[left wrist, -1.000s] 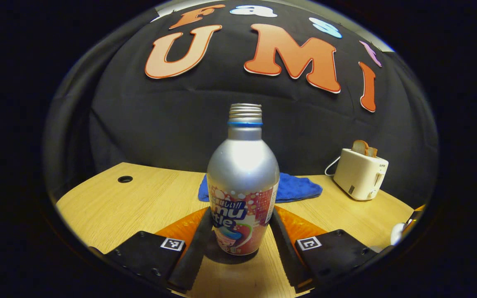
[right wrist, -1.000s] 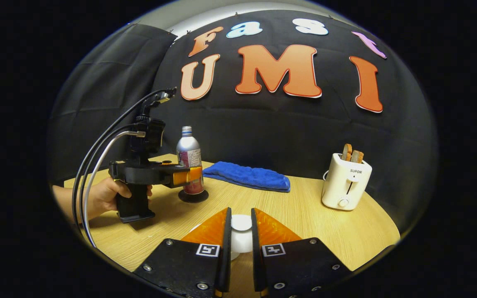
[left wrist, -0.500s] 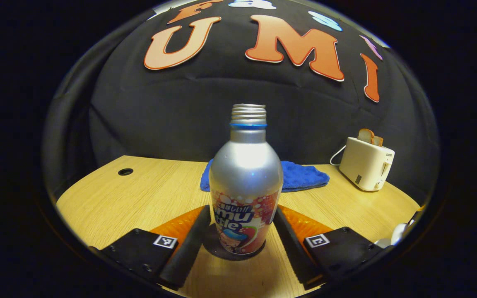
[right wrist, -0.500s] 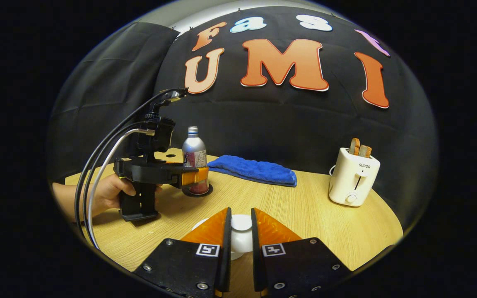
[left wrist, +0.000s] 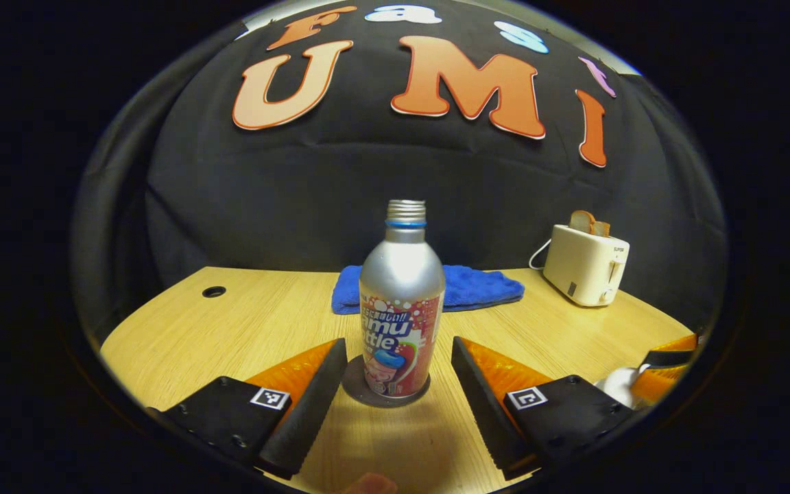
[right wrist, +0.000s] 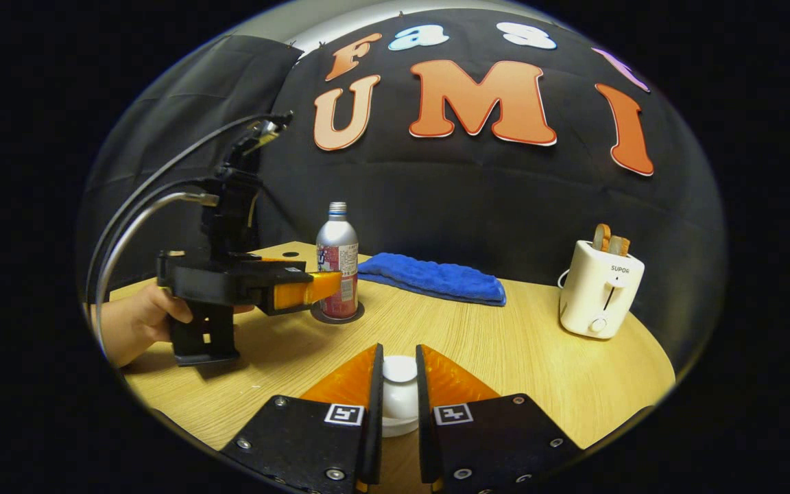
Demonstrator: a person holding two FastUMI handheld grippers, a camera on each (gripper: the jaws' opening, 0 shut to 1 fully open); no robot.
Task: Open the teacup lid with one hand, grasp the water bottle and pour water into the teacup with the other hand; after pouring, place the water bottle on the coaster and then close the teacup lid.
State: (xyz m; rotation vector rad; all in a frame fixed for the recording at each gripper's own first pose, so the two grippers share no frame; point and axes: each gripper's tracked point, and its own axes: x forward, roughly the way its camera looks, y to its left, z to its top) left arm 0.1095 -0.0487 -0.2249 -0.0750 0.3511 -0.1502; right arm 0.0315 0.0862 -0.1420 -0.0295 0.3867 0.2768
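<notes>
pale wooden table (left wrist: pixel 230 329) carries everything, with the water bottle (left wrist: pixel 402 302) as the landmark. it stands upright, uncapped, on a dark round coaster (left wrist: pixel 357 387). the left gripper (left wrist: pixel 398 357) sits just before the bottle, fingers spread wide on either side and touching neither bottle nor coaster; in the right gripper view a hand (right wrist: pixel 138 322) holds it. nearer than the bottle and to its right, the right gripper (right wrist: pixel 399 384) has its fingers pressed on the knob of the white teacup lid (right wrist: pixel 400 374). behind the bottle lies a blue cloth (right wrist: pixel 433 278); well off to its right stands a white toaster (right wrist: pixel 599 288) with bread in it.
</notes>
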